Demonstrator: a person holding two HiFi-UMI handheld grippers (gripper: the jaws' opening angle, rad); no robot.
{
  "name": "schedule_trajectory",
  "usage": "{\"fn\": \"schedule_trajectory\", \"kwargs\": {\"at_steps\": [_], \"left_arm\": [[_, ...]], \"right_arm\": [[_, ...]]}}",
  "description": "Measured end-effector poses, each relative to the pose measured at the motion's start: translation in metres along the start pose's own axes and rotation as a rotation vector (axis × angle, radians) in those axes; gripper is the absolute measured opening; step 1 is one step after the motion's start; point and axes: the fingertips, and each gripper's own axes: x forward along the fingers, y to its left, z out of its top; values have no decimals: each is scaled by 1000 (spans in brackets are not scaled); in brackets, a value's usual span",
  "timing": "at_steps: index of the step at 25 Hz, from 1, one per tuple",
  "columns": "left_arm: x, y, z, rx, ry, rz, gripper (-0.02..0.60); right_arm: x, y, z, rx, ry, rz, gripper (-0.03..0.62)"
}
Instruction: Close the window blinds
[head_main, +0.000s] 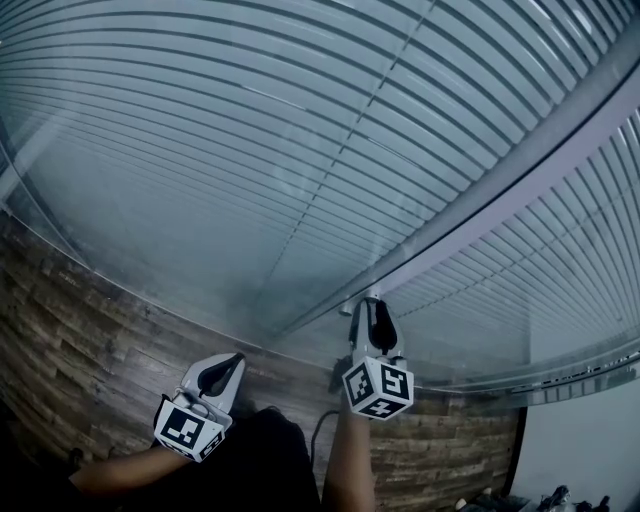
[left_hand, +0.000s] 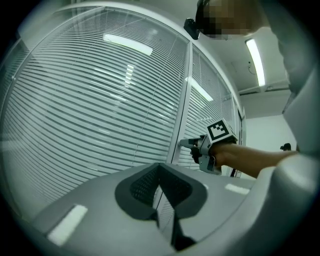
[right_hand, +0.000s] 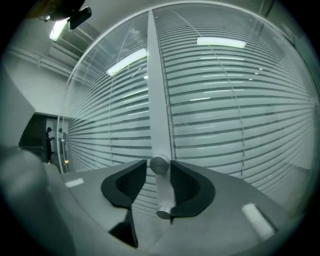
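Your right tool is clamped on the knob, likely to tilt the blinds; your left tool, jaws together, idles.

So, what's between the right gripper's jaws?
A round metal knob on the window frame, pads pressing both sides; the right gripper view shows it.

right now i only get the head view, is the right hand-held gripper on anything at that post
Observer: Yes. In the right gripper view, the right hand-held gripper is closed on a round knob on the upright frame post.
Operator: any other knob there
Observer: A second knob shows just below it, between the same jaws.
Operator: and the left one
Observer: In its own view the left hand-held gripper has its jaws together with nothing between them, and it faces the blinds.
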Motion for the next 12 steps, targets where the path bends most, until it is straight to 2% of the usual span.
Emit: {"fn": "schedule_trajectory", "kwargs": {"at_steps": [1,2,4,5,7,9,12], "left_arm": [[1,0,1,-1,1,1,0],[0,-1,2,0,3,1,0],[-4,-2,1,4,14,-1,0],[-6,-3,-1,7,20,-5,0],[-6,-8,-3,14,28,-11,0],[-4,-16,-4,15,38,-12,0],[-2,-27,-7,6,51,-13,0]], "right_arm": [[1,2,1,6,-3,8,180],[2,4,2,11,-1,8,202],[3,3,1,19,2,-17,176],[2,2,0,19,0,-31,138],[0,-1,2,-8,-6,-51,127],[-4,-2,5,-122,11,-66,124],[-4,3,5,-416,70,-79,124]]}}
